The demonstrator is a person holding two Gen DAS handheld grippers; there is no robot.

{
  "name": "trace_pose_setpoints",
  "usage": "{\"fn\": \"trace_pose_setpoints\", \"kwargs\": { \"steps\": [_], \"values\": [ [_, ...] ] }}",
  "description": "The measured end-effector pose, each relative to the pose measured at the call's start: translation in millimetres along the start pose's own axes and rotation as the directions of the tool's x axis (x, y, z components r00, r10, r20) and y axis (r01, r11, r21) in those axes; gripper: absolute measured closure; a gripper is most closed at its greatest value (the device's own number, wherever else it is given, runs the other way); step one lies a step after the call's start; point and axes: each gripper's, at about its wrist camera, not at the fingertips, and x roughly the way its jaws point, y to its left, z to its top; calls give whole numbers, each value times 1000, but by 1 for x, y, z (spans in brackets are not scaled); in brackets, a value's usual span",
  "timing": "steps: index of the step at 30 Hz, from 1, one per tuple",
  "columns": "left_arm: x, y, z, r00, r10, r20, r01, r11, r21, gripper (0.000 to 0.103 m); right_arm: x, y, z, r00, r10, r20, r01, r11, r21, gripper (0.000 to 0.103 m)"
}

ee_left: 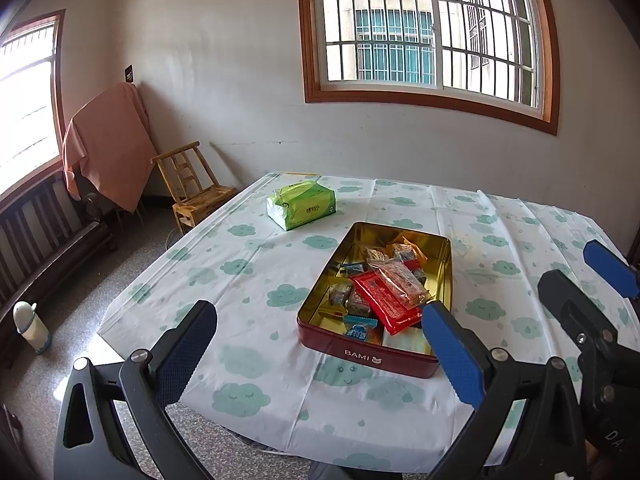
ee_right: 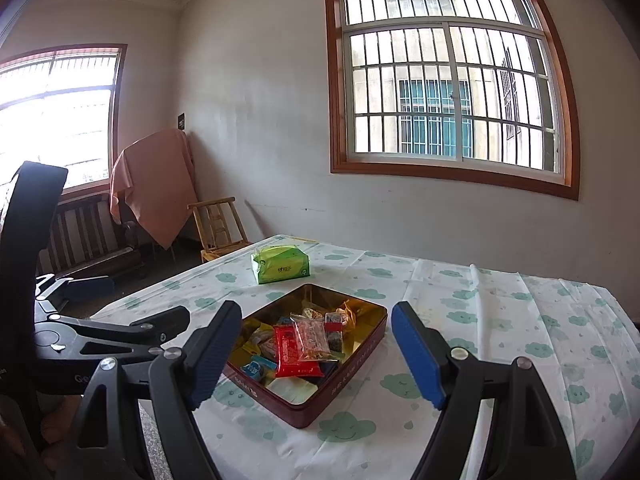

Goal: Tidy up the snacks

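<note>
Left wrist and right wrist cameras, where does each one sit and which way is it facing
Left wrist: rides the left claw, open, above the table's near edge, facing the red snack tin; the right claw shows at right.
Right wrist: rides the right claw, open, further right and lower, facing the same tin; the left claw shows at left.
Shared: tin, green tissue pack, cloud tablecloth, barred window.
</note>
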Motion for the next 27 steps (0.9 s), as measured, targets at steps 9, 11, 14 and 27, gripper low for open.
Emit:
{"fn": "trace_pose_setpoints", "kwargs": {
  "steps": [9,11,14,27],
  "values": [
    [0,0,1,1000,2,2,-2,1000,1,0,4,1,1,1000,-26,-17,26,1000,0,24],
    [0,0,2,1000,2,1,-2,1000,1,0,5,1,2,999,-32,-22,32,999,1,24],
    [0,0,2,1000,2,0,-2,1000,0,0,8,1,0,998,-43,-38,43,999,-3,24],
    [4,-6,-2,1000,8,2,-8,1000,13,0,20,-4,-7,994,-64,-83,65,998,-2,24]
  ]
}}
